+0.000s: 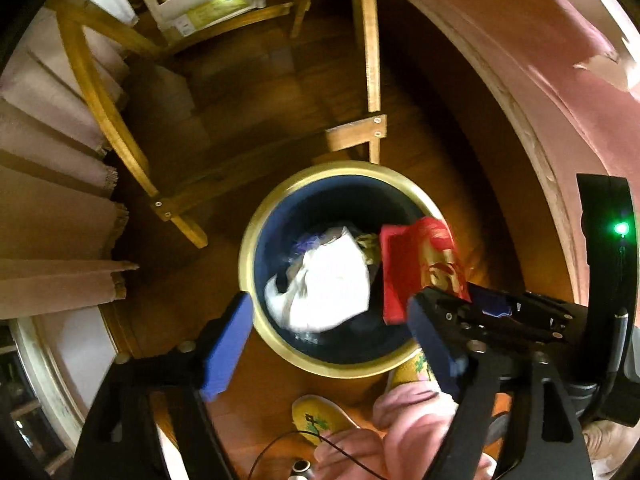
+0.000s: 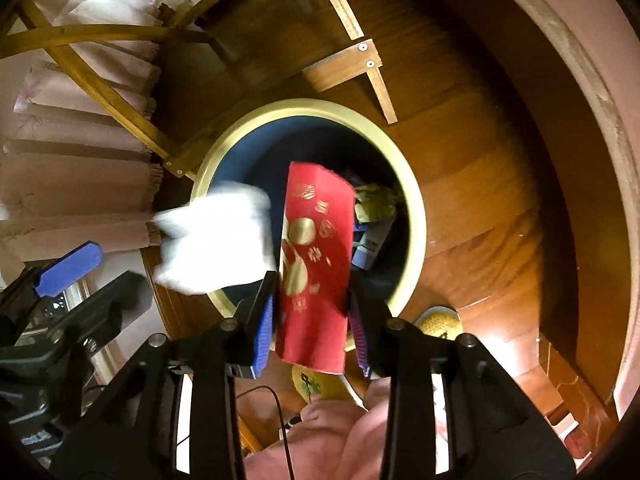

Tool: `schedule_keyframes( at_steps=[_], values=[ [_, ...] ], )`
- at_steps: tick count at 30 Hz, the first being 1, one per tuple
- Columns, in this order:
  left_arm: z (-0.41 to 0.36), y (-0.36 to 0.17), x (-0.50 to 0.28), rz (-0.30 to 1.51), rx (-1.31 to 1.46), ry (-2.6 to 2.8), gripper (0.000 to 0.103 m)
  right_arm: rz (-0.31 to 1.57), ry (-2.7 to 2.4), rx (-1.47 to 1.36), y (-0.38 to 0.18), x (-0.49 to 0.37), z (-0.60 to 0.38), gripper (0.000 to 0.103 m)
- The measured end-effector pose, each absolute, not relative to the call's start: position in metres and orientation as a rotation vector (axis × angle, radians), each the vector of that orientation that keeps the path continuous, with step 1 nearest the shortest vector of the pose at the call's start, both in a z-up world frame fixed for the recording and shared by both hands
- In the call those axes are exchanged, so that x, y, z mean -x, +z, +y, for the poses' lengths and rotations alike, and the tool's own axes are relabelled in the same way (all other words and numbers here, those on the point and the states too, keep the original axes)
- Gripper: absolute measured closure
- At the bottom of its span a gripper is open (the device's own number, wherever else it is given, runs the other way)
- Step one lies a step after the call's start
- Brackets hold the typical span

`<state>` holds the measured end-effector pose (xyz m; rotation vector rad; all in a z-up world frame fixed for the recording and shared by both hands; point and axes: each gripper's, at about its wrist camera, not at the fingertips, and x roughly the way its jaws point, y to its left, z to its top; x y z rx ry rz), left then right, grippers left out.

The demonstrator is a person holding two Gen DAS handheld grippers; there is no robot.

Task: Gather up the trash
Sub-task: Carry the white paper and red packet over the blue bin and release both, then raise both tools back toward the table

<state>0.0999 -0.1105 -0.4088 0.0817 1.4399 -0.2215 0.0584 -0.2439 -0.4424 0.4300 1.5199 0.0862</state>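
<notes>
Warm brown wooden floorboards (image 1: 280, 92) run underfoot — glossy where light pools. A light wooden chair frame (image 1: 356, 136) stands on them beside pleated pinkish drapery (image 1: 52, 216), with a pink wall (image 1: 520, 40) curving opposite.

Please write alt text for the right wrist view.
The right gripper holds a red envelope upright over a round bin on a wooden floor. A blurred white tissue is above the bin's left rim.
</notes>
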Motion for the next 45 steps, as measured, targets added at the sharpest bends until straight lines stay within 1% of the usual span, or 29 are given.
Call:
schedule_keyframes(
  at_steps=[1,7,14,20,30,34,40,45],
  values=[
    [-0.107,-0.409,-0.100,1.434,-0.078,-0.217,0.016,1.515,0.087,-0.432,-0.444,-0.060,-0.243,0.065],
    [-0.089,-0.391,-0.095,1.403,-0.084,-0.191,0.016,1.483,0.082,-0.413,-0.437,-0.070,-0.237,0.056],
    [-0.082,-0.343,-0.077,1.366,-0.072,-0.181,0.016,1.456,0.078,-0.415,-0.390,-0.065,-0.234,0.053],
    [-0.077,-0.275,-0.063,1.325,-0.047,-0.183,0.016,1.419,0.090,-0.453,-0.324,-0.054,-0.234,0.050],
    [-0.062,-0.116,-0.042,1.192,-0.018,-0.203,0.016,1.332,0.128,-0.469,-0.176,-0.025,-0.234,0.047],
    [-0.055,-0.061,-0.032,1.140,-0.006,-0.219,0.016,1.302,0.124,-0.466,-0.123,-0.012,-0.230,0.045],
    [-0.039,0.009,-0.021,1.071,-0.028,-0.229,0.016,1.260,0.126,-0.456,-0.061,0.000,-0.221,0.045],
    [-0.023,0.051,-0.013,1.026,-0.043,-0.232,0.016,1.214,0.131,-0.439,-0.018,0.006,-0.215,0.045]
  ],
)
